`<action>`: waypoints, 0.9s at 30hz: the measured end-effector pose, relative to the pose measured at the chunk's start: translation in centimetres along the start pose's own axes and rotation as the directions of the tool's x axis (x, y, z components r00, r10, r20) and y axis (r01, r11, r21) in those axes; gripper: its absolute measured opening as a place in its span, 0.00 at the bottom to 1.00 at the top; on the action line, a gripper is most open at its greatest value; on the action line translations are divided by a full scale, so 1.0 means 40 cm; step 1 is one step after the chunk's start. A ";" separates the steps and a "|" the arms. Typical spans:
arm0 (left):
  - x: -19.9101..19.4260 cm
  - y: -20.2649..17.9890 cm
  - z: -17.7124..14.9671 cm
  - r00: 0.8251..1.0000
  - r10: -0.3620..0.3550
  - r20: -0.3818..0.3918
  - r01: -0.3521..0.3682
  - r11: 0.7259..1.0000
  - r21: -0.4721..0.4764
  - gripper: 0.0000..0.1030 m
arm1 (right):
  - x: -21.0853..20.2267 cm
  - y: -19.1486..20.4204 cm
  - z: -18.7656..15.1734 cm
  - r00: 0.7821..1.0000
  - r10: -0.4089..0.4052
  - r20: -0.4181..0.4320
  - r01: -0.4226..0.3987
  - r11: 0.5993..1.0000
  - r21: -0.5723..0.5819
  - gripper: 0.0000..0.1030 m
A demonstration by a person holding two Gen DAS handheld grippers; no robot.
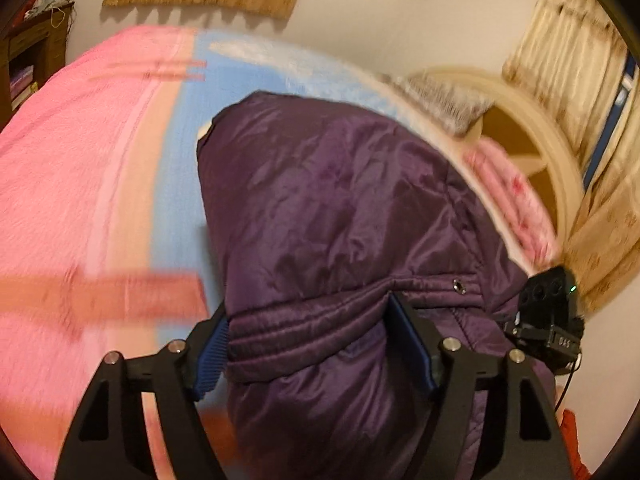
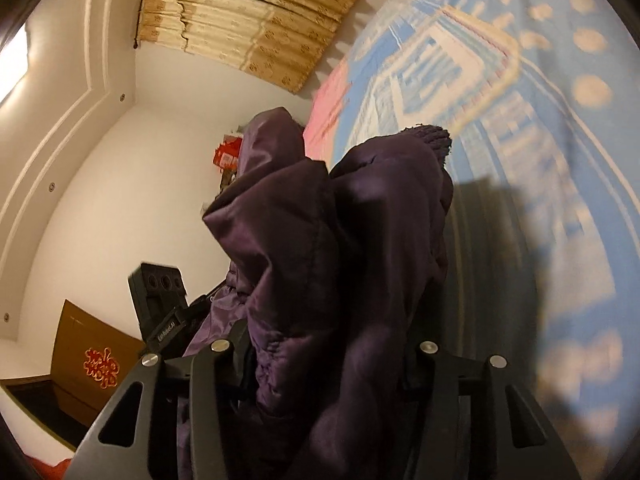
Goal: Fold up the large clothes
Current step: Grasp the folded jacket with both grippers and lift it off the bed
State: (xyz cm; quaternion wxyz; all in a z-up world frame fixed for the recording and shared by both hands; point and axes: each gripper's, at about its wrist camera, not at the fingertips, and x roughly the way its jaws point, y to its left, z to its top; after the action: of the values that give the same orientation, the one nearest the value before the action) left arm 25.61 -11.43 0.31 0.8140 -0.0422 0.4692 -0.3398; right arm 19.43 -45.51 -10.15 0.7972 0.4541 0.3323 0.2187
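Observation:
A dark purple padded jacket (image 1: pixel 340 208) hangs lifted over the bed, held at one edge by both grippers. My left gripper (image 1: pixel 308 336) is shut on the jacket's ribbed hem, which bunches between the blue pads (image 1: pixel 210 360). My right gripper (image 2: pixel 324 356) is shut on a thick bunch of the same jacket (image 2: pixel 352 240), which hides its fingertips. The right gripper's black body shows at the right of the left wrist view (image 1: pixel 548 316); the left gripper's body shows in the right wrist view (image 2: pixel 160 296).
The bed carries a pink and blue blanket (image 1: pixel 80 184), also seen blue and patterned in the right wrist view (image 2: pixel 540 120). A cream headboard (image 1: pixel 532 128) and pillows (image 1: pixel 440 100) lie beyond. Tan curtains (image 2: pixel 260 12), a dark shelf (image 1: pixel 28 60) and a brown door (image 2: pixel 96 364) surround it.

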 end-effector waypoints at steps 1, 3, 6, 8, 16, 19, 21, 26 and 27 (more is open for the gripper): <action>-0.008 -0.011 -0.018 0.999 0.014 -0.030 -0.014 1.000 0.000 0.73 | -0.015 0.006 -0.021 1.000 -0.005 -0.011 0.005 1.000 -0.004 0.49; -0.014 -0.030 -0.065 0.997 0.034 -0.064 -0.034 0.999 0.010 0.73 | -0.048 0.013 -0.069 0.999 -0.021 -0.033 0.021 1.000 -0.012 0.49; -0.014 -0.053 -0.109 0.996 0.087 -0.010 -0.086 0.995 0.055 0.76 | -0.073 0.008 -0.118 0.999 -0.032 -0.029 0.031 0.999 -0.042 0.49; -0.004 -0.053 -0.117 0.993 0.120 0.020 -0.121 0.991 0.049 0.78 | -0.072 0.000 -0.123 0.999 -0.032 -0.008 0.031 0.998 -0.049 0.49; 0.033 -0.054 -0.131 0.984 0.137 0.117 -0.144 0.988 0.057 0.84 | -0.070 -0.066 -0.142 0.999 0.012 0.050 -0.012 1.000 0.002 0.55; 0.023 -0.049 -0.139 0.984 0.119 0.136 -0.129 0.990 0.063 0.77 | -0.071 -0.056 -0.152 0.997 -0.008 0.072 0.010 1.000 -0.016 0.54; 0.007 -0.054 -0.150 0.981 0.114 0.160 -0.127 0.989 0.071 0.71 | -0.072 -0.043 -0.163 0.996 -0.021 0.087 0.023 0.999 -0.022 0.51; -0.045 -0.043 -0.170 0.980 0.058 0.189 -0.068 0.996 0.048 0.65 | -0.093 0.021 -0.194 0.993 0.042 0.110 -0.039 0.999 -0.031 0.49; -0.057 -0.038 -0.173 0.981 0.050 0.187 -0.058 0.998 0.037 0.65 | -0.095 0.035 -0.199 0.993 0.050 0.108 -0.046 0.998 -0.036 0.49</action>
State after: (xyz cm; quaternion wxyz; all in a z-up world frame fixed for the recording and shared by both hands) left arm 18.59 -9.54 -1.28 0.8639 -0.0440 0.3846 -0.3221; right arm 10.97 -42.70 -10.57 0.8162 0.4597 0.2736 0.2185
